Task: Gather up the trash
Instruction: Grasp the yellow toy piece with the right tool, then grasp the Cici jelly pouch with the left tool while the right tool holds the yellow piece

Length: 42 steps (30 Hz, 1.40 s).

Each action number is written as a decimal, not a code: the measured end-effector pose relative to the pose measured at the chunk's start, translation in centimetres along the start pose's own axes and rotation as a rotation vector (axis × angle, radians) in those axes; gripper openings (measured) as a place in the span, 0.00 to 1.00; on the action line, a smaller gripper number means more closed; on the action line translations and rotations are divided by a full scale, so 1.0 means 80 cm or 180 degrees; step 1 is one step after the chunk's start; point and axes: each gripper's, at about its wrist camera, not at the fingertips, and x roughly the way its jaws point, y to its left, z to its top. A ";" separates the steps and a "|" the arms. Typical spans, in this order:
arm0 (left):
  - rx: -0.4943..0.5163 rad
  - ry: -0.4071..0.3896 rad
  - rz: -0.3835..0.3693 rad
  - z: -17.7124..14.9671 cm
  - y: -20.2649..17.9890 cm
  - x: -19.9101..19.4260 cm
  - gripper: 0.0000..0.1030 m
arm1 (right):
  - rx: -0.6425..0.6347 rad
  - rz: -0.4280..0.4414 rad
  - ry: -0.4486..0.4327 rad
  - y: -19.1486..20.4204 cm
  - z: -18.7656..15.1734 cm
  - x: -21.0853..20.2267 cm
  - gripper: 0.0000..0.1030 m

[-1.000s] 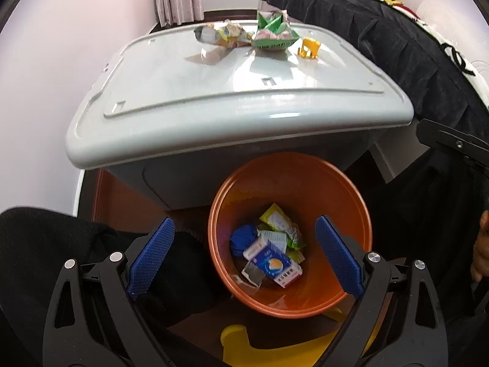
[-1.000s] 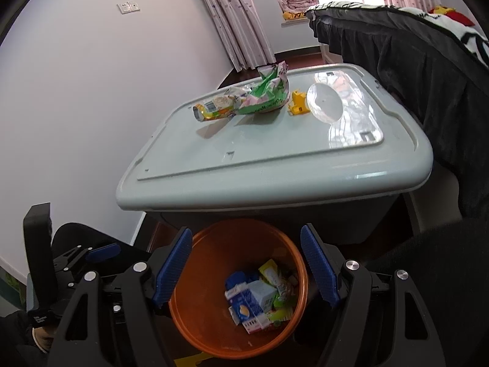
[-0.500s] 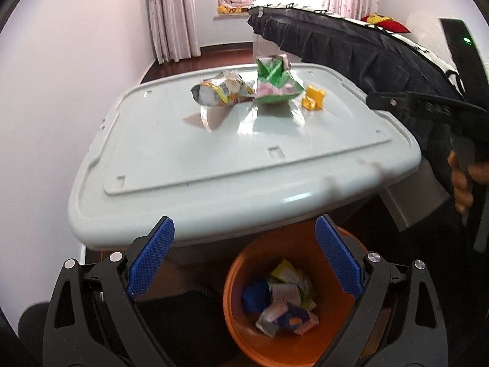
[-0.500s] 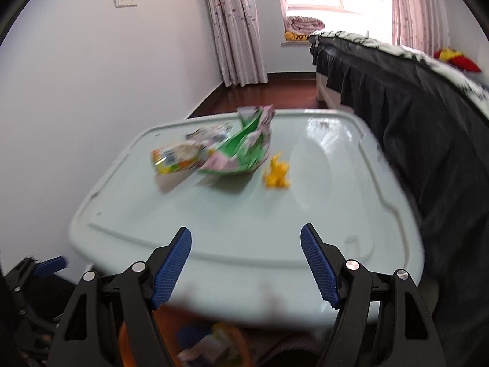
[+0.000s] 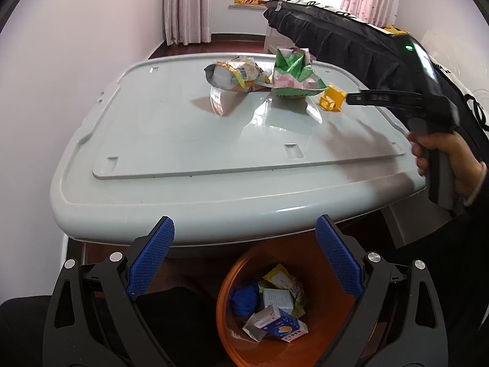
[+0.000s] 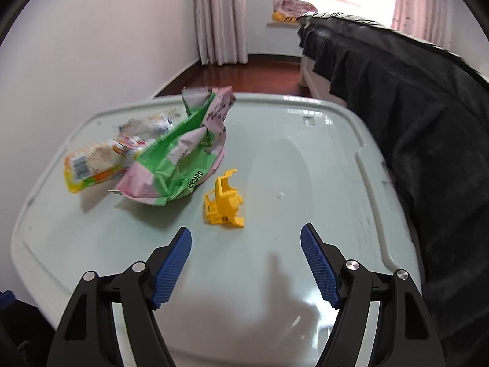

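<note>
A small yellow plastic piece (image 6: 224, 199) lies on the grey bin lid (image 6: 275, 269) serving as a worktop, just ahead of the right tool (image 6: 246, 264) and a little to its left, whose jaws stand wide open and empty. Beyond it, touching each other, sit a crumpled green wrapper (image 6: 186, 156) and a yellow snack bag (image 6: 91, 165). The left tool (image 5: 244, 263), also open and empty, hangs over the orange bucket (image 5: 318, 250) below the lid's near edge, already part-filled with litter. The step looks like an approach; the next move calls for advancing slightly left and closing on the piece.
</note>
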 end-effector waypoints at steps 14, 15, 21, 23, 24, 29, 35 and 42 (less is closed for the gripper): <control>0.0029 0.0012 -0.0001 0.000 0.000 0.006 0.89 | -0.0330 -0.0196 0.0398 0.037 0.029 0.070 0.29; 0.0019 0.0012 -0.0014 0.000 0.001 0.006 0.88 | -0.0327 -0.0186 0.0399 0.037 0.027 0.069 0.29; -0.0001 0.0005 -0.0028 0.000 0.001 0.003 0.88 | -0.0145 -0.0094 0.0362 0.023 0.020 0.053 0.29; 0.0007 0.0029 -0.0019 0.001 0.001 0.003 0.89 | -0.0043 -0.0039 0.0315 0.014 0.020 0.040 0.29; 0.0006 0.0041 -0.0023 0.002 0.001 0.002 0.89 | -0.0008 -0.0032 0.0283 0.011 0.019 0.032 0.29; 0.0149 0.0047 -0.0055 0.028 -0.007 -0.004 0.88 | 0.0155 0.0083 0.0049 -0.002 0.010 -0.029 0.29; 0.0600 0.0051 -0.0176 0.106 -0.021 0.008 0.89 | 0.0246 0.0255 -0.0239 -0.008 -0.026 -0.101 0.29; 0.1134 0.0245 -0.0475 0.204 -0.026 0.062 0.89 | 0.0405 0.0355 -0.0212 -0.024 -0.040 -0.100 0.29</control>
